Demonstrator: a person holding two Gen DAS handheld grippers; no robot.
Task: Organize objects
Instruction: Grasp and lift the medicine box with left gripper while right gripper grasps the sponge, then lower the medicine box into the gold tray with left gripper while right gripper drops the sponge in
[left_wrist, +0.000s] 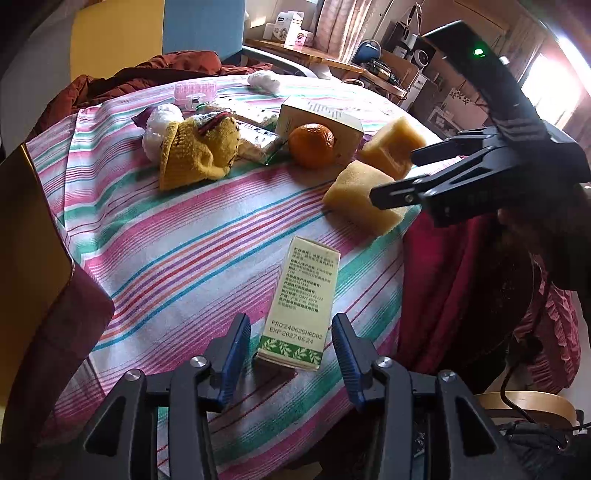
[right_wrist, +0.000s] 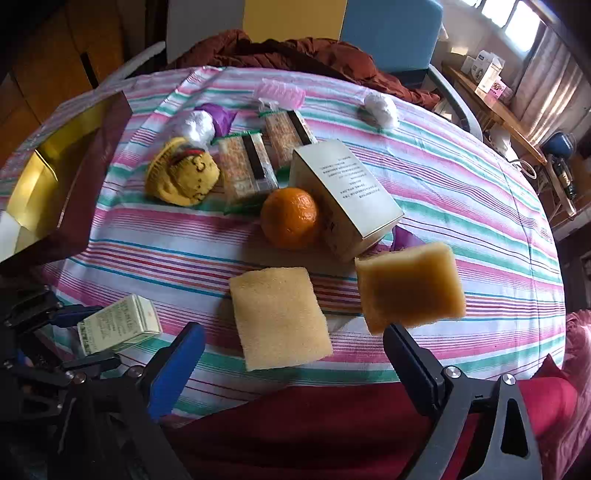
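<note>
Now left claw (left_wrist: 291, 350) gapes around green-trimmed box (left_wrist: 299, 306); right claw (right_wrist: 291, 354) wide over sponge (right_wrist: 280, 317)

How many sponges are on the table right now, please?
2. One sponge lies flat near the table's front edge, just ahead of the right hand-held gripper. The other sponge sits beside it to the right, tilted, close to the large box. None appears hidden.
</note>
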